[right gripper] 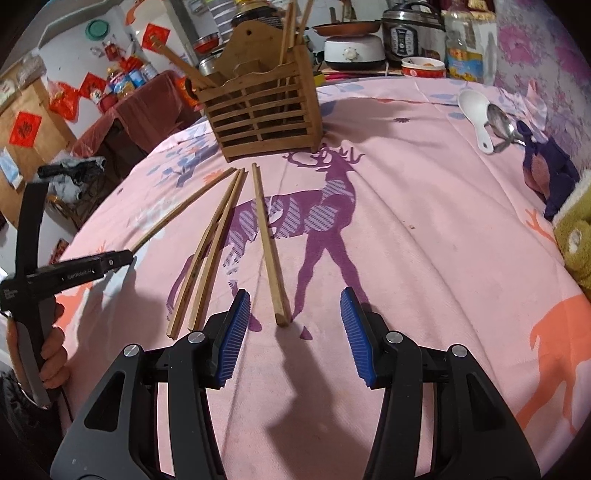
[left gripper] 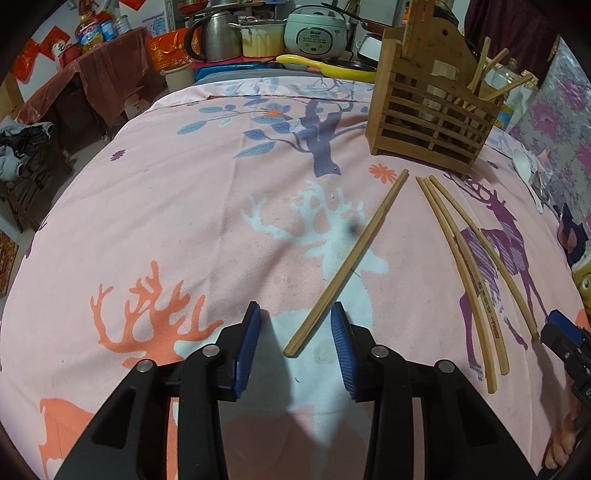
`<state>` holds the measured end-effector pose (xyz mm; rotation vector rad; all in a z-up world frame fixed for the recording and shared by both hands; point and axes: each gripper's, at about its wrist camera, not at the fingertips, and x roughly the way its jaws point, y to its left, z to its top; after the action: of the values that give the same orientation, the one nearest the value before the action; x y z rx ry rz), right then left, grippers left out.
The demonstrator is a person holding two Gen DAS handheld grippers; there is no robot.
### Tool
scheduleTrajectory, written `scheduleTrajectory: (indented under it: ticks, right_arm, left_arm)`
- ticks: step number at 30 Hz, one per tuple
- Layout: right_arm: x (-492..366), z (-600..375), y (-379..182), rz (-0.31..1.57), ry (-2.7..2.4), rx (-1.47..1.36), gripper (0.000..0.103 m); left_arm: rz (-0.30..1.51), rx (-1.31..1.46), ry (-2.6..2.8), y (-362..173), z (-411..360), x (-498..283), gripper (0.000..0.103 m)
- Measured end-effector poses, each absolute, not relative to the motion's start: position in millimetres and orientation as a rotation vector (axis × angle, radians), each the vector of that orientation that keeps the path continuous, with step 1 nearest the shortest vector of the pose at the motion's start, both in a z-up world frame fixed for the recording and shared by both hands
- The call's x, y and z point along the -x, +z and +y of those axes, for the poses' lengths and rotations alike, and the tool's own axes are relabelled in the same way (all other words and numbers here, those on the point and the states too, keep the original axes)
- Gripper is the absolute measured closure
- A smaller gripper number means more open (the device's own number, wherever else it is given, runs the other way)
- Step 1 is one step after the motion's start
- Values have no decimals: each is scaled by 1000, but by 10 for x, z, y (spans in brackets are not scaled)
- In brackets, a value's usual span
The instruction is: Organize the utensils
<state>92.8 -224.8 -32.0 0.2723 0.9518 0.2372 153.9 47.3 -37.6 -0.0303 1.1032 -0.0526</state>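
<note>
A wooden slatted holder (left gripper: 432,118) (right gripper: 262,110) with several chopsticks in it stands on the pink deer-print cloth. One chopstick (left gripper: 351,258) lies slanted. Its near end sits between the blue pads of my left gripper (left gripper: 295,314), which is open and not touching it. To the right lie three more chopsticks (left gripper: 465,266). In the right wrist view the rightmost one (right gripper: 267,240) ends between the jaws of my right gripper (right gripper: 294,295), open and clear of it. A pair of chopsticks (right gripper: 210,254) lies just to its left.
A white spoon (right gripper: 474,110) and a metal spoon (right gripper: 500,122) lie at the cloth's far right, near a dark cloth item (right gripper: 550,173) and a green plush (right gripper: 576,236). Pots, a rice cooker (left gripper: 317,31) and a yellow-handled pan (left gripper: 325,68) crowd the far edge.
</note>
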Motion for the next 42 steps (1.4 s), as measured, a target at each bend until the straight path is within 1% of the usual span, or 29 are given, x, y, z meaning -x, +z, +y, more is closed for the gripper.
scheduleTrajectory:
  ticks: [3,6,10,11,15,18,19,20,22,26,33,38,42]
  right_arm:
    - [-935,-2205,-322,954,244,-255,52]
    - [-949,-2196,-348,966,247,-251,58]
    - [-996,-2166,-384,983,253,-243,69]
    - [-1008,-2145,-400,991,256,-234,71]
    - [-1024,-2095,-415,1002,257,-205,73]
    - [-1023,-2106,-421,1004,241,-201,85]
    - [-1021,-2098,-425,1007,246,-198,93]
    - [-1012,-2082,-420,1007,252,-188,94]
    - [-988,-2049,-401,999,264,-169,96]
    - [-937,-2046,-336,962,258,-156,96]
    - [-795,-2101,-115,837,242,-169,96]
    - [-746,-2205,191,740,231,-213,96]
    - [-710,-2235,465,677,228,-209,96]
  left_arm:
    - [1102,18,-57,-379,449,-1528,64]
    - [1099,6,-73,-375,404,-1469,70]
    - [1093,-24,-121,-371,284,-1386,92]
    - [1092,-30,-126,-371,261,-1381,93]
    - [1088,-38,-122,-377,242,-1394,92]
    - [1091,-18,-127,-376,269,-1401,92]
    - [1090,-19,-127,-375,267,-1399,92]
    - [1088,-25,-126,-372,260,-1392,93]
    - [1083,-31,-130,-366,255,-1385,94]
    - [1048,-42,-141,-294,225,-1332,96]
    - [999,12,-156,-114,285,-1268,96]
    - [956,1,-162,164,227,-1219,97]
    - [893,-6,-182,535,152,-1184,97]
